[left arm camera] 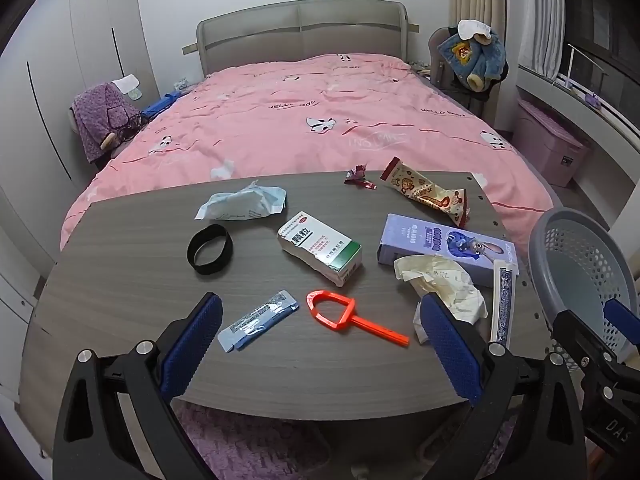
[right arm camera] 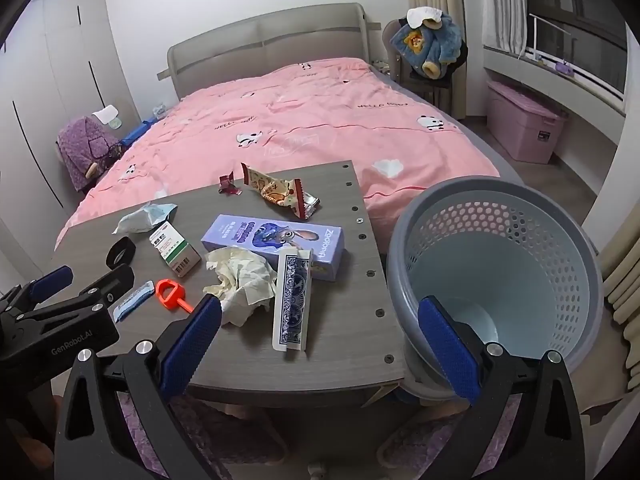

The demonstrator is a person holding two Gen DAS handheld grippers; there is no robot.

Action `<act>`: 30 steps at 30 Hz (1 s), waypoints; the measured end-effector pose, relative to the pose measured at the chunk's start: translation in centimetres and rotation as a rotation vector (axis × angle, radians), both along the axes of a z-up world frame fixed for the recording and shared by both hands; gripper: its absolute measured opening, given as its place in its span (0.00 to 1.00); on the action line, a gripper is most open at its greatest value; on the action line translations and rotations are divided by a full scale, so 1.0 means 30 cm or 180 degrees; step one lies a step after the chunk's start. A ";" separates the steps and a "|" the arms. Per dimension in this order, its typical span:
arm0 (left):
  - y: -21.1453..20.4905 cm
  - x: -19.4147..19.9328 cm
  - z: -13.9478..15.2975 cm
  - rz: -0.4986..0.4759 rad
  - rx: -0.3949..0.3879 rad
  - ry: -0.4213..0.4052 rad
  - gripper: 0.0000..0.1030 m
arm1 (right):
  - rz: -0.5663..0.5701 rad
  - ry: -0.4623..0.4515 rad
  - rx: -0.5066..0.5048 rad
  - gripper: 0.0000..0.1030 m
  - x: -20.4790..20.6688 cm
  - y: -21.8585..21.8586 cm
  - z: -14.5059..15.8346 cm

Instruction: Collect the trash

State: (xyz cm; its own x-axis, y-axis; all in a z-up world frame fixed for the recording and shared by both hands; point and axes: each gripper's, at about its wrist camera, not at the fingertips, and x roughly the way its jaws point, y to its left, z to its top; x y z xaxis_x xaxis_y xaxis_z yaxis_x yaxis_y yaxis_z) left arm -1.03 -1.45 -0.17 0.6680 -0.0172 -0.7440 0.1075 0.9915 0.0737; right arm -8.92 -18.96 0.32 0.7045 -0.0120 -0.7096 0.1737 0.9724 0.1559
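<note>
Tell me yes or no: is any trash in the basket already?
No, the right wrist view shows the grey basket with a bare pale bottom and nothing inside.

A crumpled cream tissue [left arm camera: 444, 286] lies just ahead of the left tongs' right-hand finger, touching a purple cartoon box [left arm camera: 446, 246] beyond it. A flat blue-patterned packet [right arm camera: 292, 300] lies between the right tongs' fingers, farther out. A grey perforated basket [right arm camera: 560, 248] stands upright, open, off to the right. A printed snack wrapper [left arm camera: 428, 192] and small red candy wrapper [left arm camera: 358, 178] lie far ahead; a crumpled pale-blue mask packet [left arm camera: 244, 202] lies ahead-left.
</note>
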 end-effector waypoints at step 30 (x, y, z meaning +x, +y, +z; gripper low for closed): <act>0.003 -0.012 0.010 0.0000 -0.0027 -0.0042 0.92 | -0.0018 -0.0057 0.0007 0.94 -0.016 -0.016 0.012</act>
